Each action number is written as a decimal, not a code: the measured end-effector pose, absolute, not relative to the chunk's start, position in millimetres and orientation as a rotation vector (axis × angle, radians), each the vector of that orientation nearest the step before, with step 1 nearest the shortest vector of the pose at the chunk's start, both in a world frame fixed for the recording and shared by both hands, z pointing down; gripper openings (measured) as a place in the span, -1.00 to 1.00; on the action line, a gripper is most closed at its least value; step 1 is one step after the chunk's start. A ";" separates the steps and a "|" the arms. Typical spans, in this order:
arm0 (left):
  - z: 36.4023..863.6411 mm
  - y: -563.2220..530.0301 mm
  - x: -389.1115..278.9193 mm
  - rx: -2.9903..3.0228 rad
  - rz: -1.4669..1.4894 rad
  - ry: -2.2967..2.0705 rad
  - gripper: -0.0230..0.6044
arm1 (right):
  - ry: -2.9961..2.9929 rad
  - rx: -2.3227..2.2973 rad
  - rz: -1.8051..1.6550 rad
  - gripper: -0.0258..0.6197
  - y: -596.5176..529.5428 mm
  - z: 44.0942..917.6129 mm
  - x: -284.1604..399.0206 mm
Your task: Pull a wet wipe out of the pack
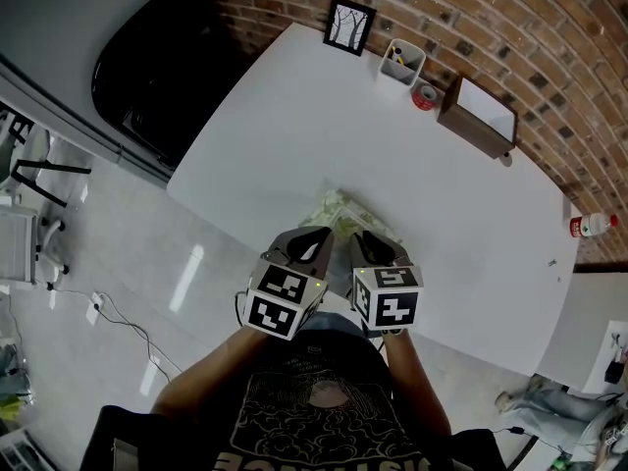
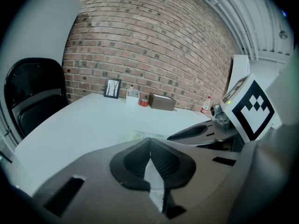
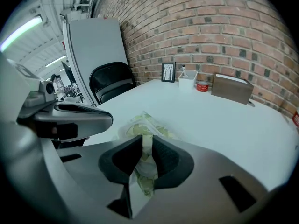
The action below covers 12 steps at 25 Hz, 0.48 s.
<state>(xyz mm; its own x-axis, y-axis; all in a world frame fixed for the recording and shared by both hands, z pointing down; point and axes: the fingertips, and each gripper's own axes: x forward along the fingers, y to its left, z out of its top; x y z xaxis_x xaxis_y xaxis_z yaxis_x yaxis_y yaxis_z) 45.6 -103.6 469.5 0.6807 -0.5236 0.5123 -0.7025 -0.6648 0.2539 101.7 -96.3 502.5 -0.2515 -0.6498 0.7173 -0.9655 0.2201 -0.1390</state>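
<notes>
Soft wet-wipe pack with green-and-white leaf print point(image 1: 340, 210), flat on the near part of a white table point(image 1: 294, 116), just beyond both grippers. Long axis apparently running from far left to near right, roughly along the near table edge; near end covered by the grippers. Print on the pack too small to read.

Right gripper point(image 1: 367, 239), jaws clamped on a fold of the pack's patterned film at its near end, the film standing up between the pads in the right gripper view point(image 3: 142, 140). Left gripper point(image 1: 316, 239), close beside it on the left, jaw tips pressed together point(image 2: 150, 142); pale white strip in the gap behind the tips, wipe or table not distinguishable. Black-and-white square markers on both cubes; no lettering.

Along the far edge, left to right: black-framed picture of bare trees point(image 1: 349, 26), white plastic holder with pens point(image 1: 402, 62), red tape roll point(image 1: 424, 96), brown open box point(image 1: 478, 116). Clear bottle with red label point(image 1: 592, 226) at the right edge, label text unreadable. Red brick wall point(image 1: 471, 13) behind; black chair point(image 1: 157, 57) at far left.
</notes>
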 end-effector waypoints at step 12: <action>469.1 -98.7 48.2 2.451 0.562 -0.953 -0.89 | -1.981 1.478 0.751 -0.87 -99.1 509.0 106.1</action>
<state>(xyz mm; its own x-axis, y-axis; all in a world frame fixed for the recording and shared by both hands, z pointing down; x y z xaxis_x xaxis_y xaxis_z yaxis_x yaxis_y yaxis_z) 48.2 -98.7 469.1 0.6786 -0.5219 0.5168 -0.7049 -0.6607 0.2582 106.1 -99.1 509.0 -0.2427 -0.6569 0.7138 -0.9651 0.2384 -0.1087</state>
